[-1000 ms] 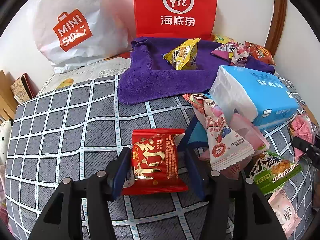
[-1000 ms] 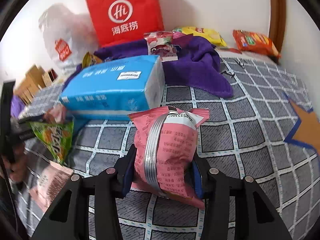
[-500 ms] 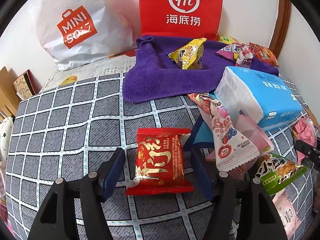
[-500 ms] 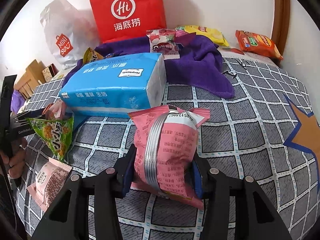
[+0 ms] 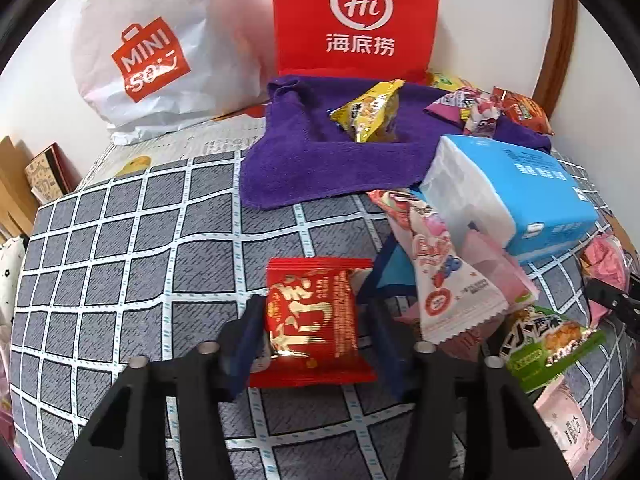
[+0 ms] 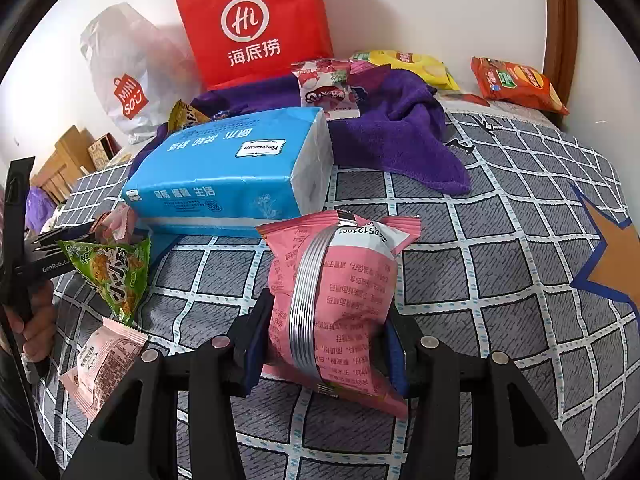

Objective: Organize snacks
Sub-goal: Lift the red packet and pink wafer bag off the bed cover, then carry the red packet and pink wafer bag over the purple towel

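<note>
In the left wrist view a red snack packet (image 5: 314, 320) with gold writing lies on the grey checked cloth (image 5: 120, 260). My left gripper (image 5: 316, 320) is open around it, one finger on each side with small gaps. In the right wrist view my right gripper (image 6: 326, 320) is shut on a pink snack packet (image 6: 336, 300) and holds it upright just above the cloth. A purple towel (image 5: 304, 160) at the back carries a yellow packet (image 5: 370, 114).
A blue tissue pack (image 6: 232, 172) lies mid-table, with a cone-shaped pink packet (image 5: 444, 280), a green packet (image 6: 114, 272) and a pale pink packet (image 6: 104, 360) around it. A red paper bag (image 5: 356, 20) and a white Miniso bag (image 5: 152, 56) stand against the wall. Orange chips (image 6: 516, 84) lie far right.
My left gripper let go of the red packet, opened wider, then narrowed a little around it. The right gripper keeps its hold on the pink packet, almost still.
</note>
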`<control>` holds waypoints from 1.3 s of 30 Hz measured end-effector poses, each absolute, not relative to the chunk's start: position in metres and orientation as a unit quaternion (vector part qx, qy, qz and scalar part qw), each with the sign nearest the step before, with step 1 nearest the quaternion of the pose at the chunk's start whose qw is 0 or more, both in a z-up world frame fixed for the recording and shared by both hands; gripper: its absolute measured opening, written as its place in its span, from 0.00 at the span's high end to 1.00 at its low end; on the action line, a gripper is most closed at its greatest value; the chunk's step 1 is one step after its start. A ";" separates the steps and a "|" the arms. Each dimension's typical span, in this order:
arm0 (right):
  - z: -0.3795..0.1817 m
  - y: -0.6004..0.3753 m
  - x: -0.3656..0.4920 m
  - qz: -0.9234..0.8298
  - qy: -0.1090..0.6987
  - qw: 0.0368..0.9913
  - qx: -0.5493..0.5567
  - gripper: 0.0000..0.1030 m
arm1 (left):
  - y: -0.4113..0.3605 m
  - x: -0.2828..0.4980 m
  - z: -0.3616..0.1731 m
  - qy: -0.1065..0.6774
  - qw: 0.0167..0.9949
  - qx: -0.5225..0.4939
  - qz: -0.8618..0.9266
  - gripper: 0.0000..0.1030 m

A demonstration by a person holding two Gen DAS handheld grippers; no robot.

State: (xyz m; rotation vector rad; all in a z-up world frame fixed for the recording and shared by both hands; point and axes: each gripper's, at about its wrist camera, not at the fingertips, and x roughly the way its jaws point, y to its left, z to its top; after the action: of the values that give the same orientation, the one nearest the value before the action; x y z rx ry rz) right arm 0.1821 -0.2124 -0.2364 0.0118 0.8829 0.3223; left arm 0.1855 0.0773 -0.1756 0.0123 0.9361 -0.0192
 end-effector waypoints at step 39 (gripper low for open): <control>-0.146 -0.197 0.149 0.182 0.366 0.912 0.014 0.55 | 0.066 0.133 -0.105 0.464 0.877 -0.088 -0.091 0.61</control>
State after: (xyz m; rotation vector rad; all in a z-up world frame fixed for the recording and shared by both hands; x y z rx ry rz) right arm 0.1486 -0.1973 -0.1455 0.0284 0.7541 0.3759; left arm 0.1330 0.0665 -0.1052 -0.1839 0.9685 -0.1909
